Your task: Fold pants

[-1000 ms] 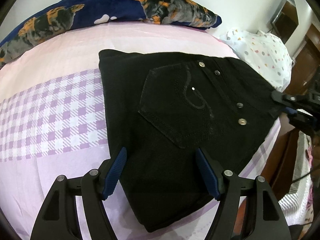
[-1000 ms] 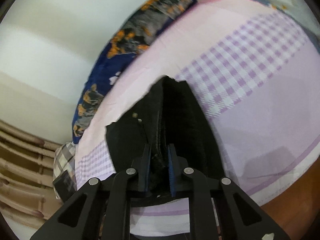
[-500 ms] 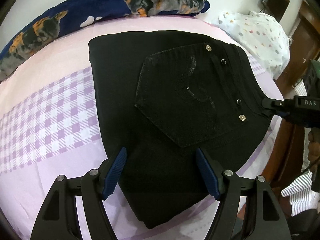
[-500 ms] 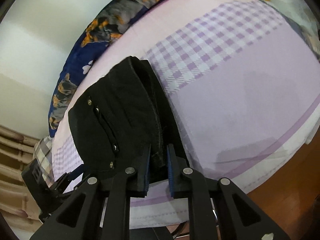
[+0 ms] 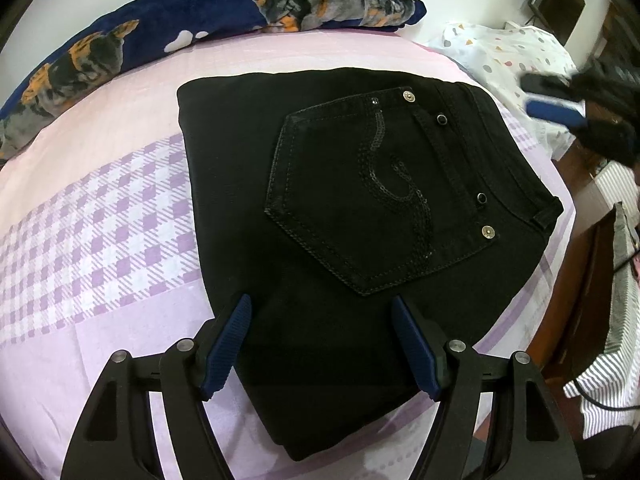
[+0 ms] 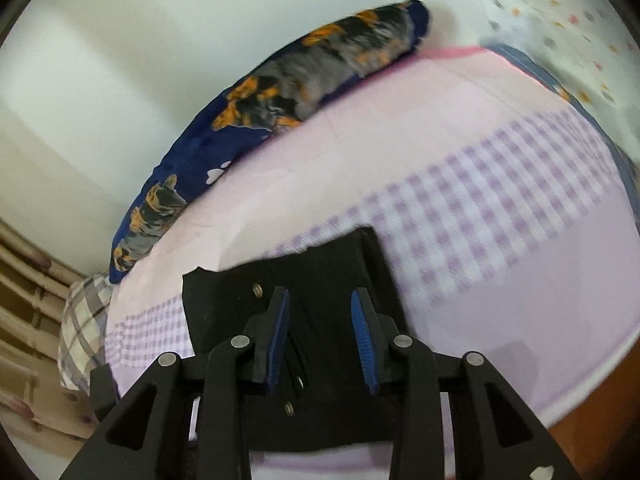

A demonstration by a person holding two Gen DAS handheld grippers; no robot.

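Note:
The black pants (image 5: 340, 240) lie folded into a compact rectangle on the bed, back pocket with sequins and metal studs facing up. My left gripper (image 5: 320, 304) hovers open over the near edge of the fold; its blue pads straddle the cloth without pressing it. My right gripper (image 6: 320, 294) has its jaws opening, and the pants (image 6: 320, 276) lie flat below and between them, free of the pads. In the left wrist view the right gripper (image 5: 556, 114) shows as a blur beyond the waistband corner, apart from the cloth.
The pink and purple checked bed sheet (image 5: 100, 220) surrounds the pants. A navy dog-print blanket (image 5: 200, 20) lies along the wall. White dotted bedding (image 5: 500, 48) sits at the far right. Wooden furniture (image 5: 576, 280) and striped cloth (image 5: 608, 380) stand off the bed's right edge.
My right gripper has let go of the pants' waistband edge, opened its jaws and drawn back from it. The pants now lie flat. The left gripper came a little closer, then held still.

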